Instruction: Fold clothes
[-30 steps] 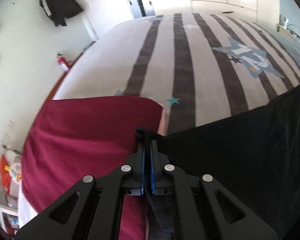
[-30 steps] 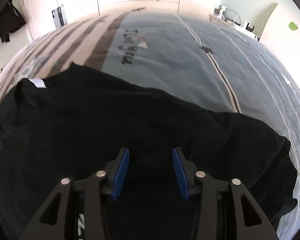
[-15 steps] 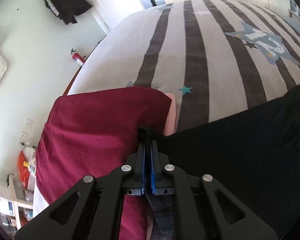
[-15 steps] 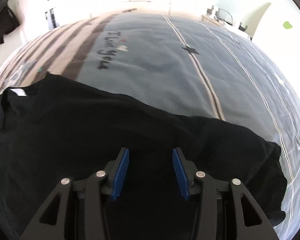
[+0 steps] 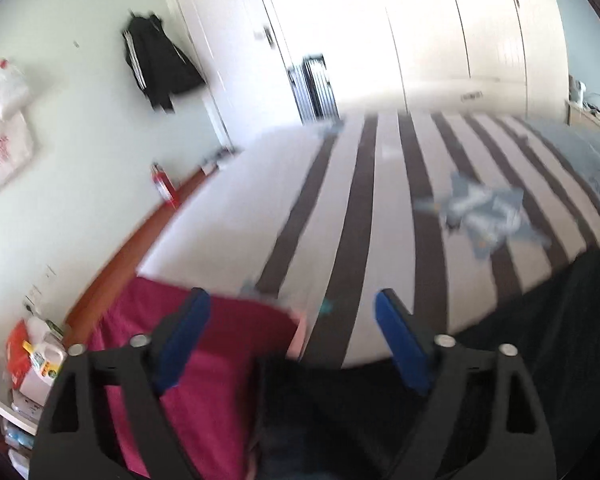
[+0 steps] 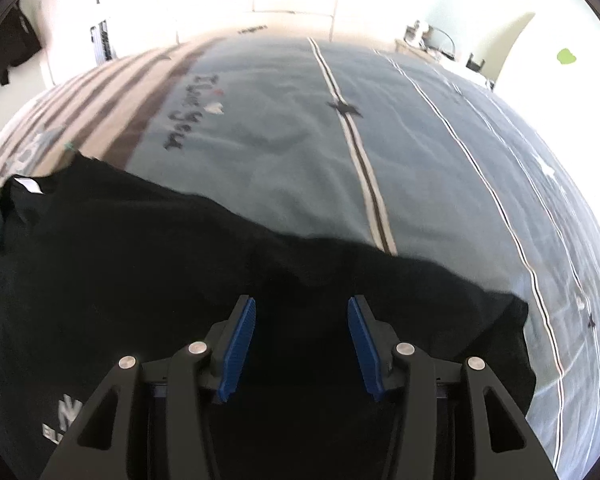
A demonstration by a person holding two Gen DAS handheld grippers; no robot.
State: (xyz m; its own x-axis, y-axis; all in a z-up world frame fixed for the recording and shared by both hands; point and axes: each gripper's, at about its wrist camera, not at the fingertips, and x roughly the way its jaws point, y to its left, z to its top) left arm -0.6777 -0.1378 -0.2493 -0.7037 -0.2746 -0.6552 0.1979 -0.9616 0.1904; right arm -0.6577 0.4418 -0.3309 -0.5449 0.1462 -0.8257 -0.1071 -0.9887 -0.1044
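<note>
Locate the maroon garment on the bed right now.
In the left wrist view the maroon garment lies at lower left on the striped bedspread, near the bed's left edge, touching the black shirt to its right.

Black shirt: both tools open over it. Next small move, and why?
Probably lower the right tool onto the near edge of the black shirt and close. Both tools are open and grip nothing; the left tool hangs above the shirt's corner beside the red cloth. The shirt lies spread flat on the bed, unfolded, so the fold needs a fresh grip.
</note>
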